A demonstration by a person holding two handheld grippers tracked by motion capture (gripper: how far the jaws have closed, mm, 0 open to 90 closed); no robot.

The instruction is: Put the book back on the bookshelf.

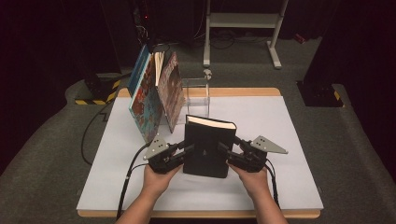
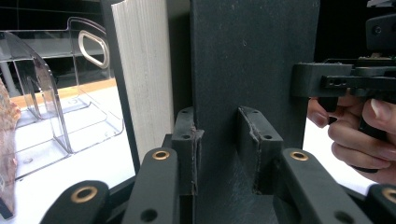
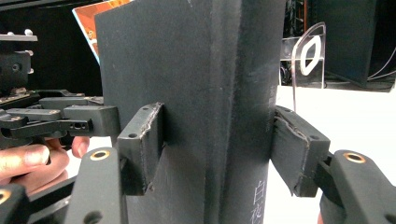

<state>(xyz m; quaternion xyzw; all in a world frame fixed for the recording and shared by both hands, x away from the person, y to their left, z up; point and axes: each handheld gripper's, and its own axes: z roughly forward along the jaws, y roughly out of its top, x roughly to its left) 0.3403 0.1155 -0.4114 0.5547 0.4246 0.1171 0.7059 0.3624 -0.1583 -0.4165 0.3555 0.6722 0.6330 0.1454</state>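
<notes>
Black and hard-covered, the book (image 1: 208,148) stands upright on the white surface (image 1: 285,126) near the person's edge, page block facing up and away. The left gripper (image 1: 187,150) has its jaws clamped on the book's left edge; the left gripper view shows both pads pressed flat on one board, with cream pages beside it. The right gripper (image 1: 225,152) has its jaws clamped across the spine side, and the right gripper view shows faint pale characters low on the spine, too small to read. Each hand (image 1: 156,179) hides the rear of its gripper, and the book's lower edge is cut off in both gripper views. Behind and to the left, picture books (image 1: 156,95) lean in a clear acrylic book stand (image 1: 196,93), whose handle hole appears in both gripper views. Beyond the surface lie grey carpet, a white metal frame (image 1: 243,23) and dark room, its details hard to make out.
</notes>
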